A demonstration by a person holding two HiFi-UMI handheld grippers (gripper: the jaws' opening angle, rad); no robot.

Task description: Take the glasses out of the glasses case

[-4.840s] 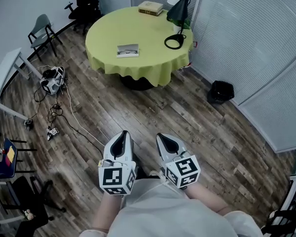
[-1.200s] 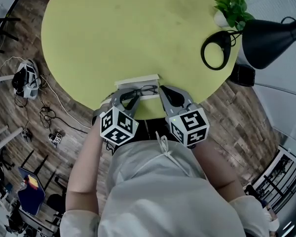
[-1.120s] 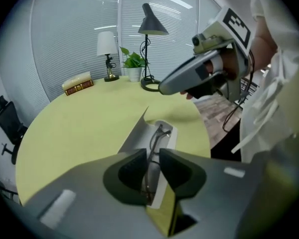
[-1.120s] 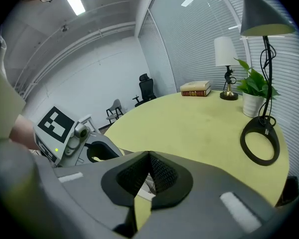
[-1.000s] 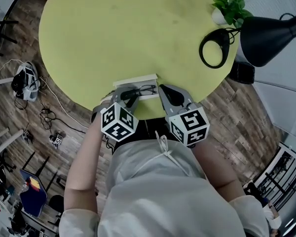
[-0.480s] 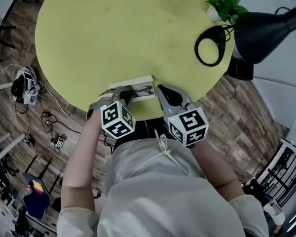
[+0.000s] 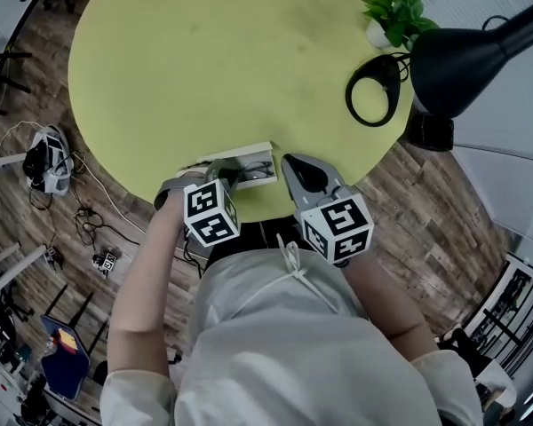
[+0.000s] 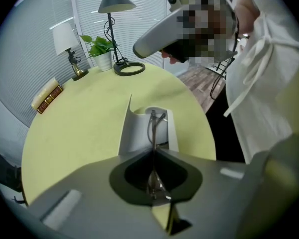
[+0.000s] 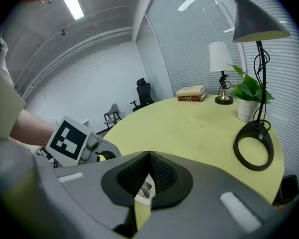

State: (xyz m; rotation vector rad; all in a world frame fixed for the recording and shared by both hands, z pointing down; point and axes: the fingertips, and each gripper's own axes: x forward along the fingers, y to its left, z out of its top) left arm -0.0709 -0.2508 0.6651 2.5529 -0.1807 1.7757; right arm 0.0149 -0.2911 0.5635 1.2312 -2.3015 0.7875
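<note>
At the near edge of a round yellow table, the glasses stand on edge in an open white case, their thin dark frame running out of the case's near end and into the left gripper. That gripper's jaws are pressed together on the frame, which passes through the seam where the tips meet and shows again in the hollow behind them. In the head view the left gripper lies low over the case, its marker cube tipped toward the person. A bare forearm reaches up to it from the lower left, and the tool points sideways along the table edge, toward the person's body. The right gripper holds nothing. Its jaws are closed tip to tip, and only a corner of the case shows through the gap behind them. In the head view the right gripper sits just beside the case's right end, apart from it as far as can be told, and aims out across the table. On the far side of the table, well apart from the case, are a black lamp with a ring base, a potted plant and a stack of books.
</note>
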